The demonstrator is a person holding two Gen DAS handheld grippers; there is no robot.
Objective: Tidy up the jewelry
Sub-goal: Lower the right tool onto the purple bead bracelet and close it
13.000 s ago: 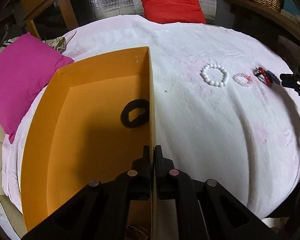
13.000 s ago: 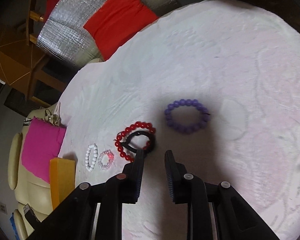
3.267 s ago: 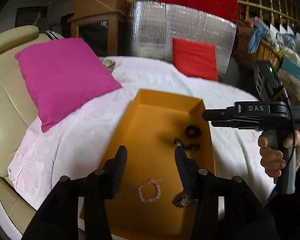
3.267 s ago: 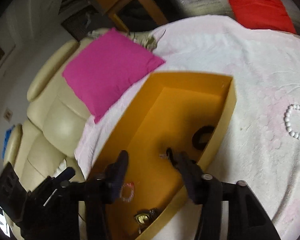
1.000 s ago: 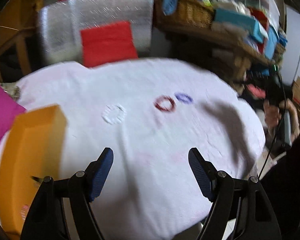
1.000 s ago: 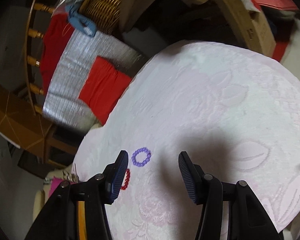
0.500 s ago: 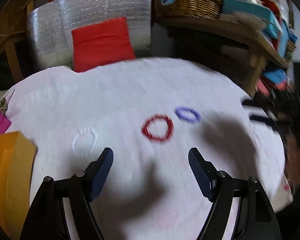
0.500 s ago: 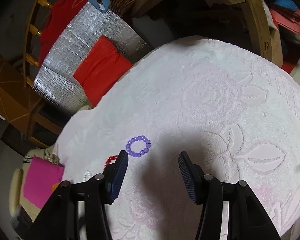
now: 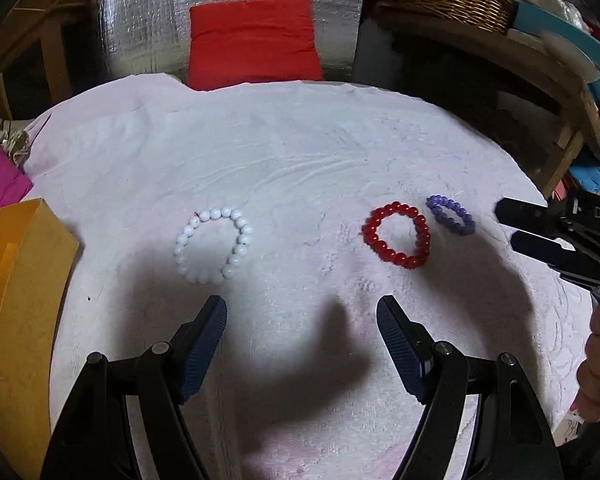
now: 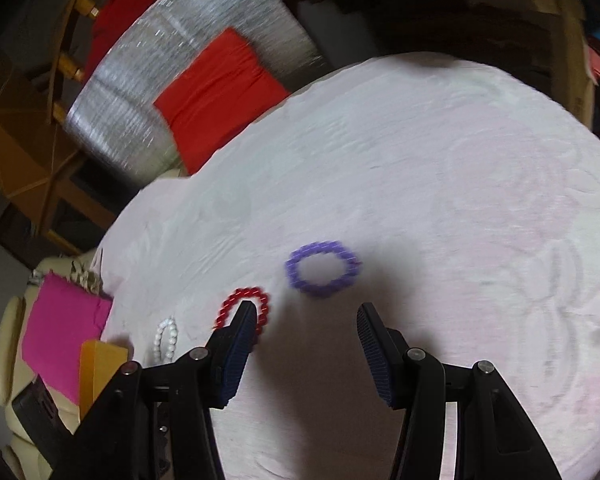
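Three bead bracelets lie on the white cloth: a white one (image 9: 213,245), a red one (image 9: 397,241) and a purple one (image 9: 451,220). My left gripper (image 9: 301,310) is open and empty, just short of the white and red bracelets. My right gripper (image 10: 306,312) is open and empty, with the purple bracelet (image 10: 321,269) just ahead between its fingers and the red bracelet (image 10: 245,306) at its left fingertip. The right gripper also shows in the left wrist view (image 9: 512,224), just right of the purple bracelet. The orange box (image 9: 16,280) stands at the left.
The round table (image 9: 284,152) has edges close on the right and far side. A red cushion (image 9: 254,40) and silver foil panel (image 9: 236,4) stand behind it. A pink cushion (image 10: 62,328) lies left, beyond the box corner (image 10: 98,364). Wooden shelving (image 9: 540,64) stands at right.
Both grippers have moved in closer to the bracelets, which now look larger. The right gripper has come down toward the purple bracelet. Both stay open.
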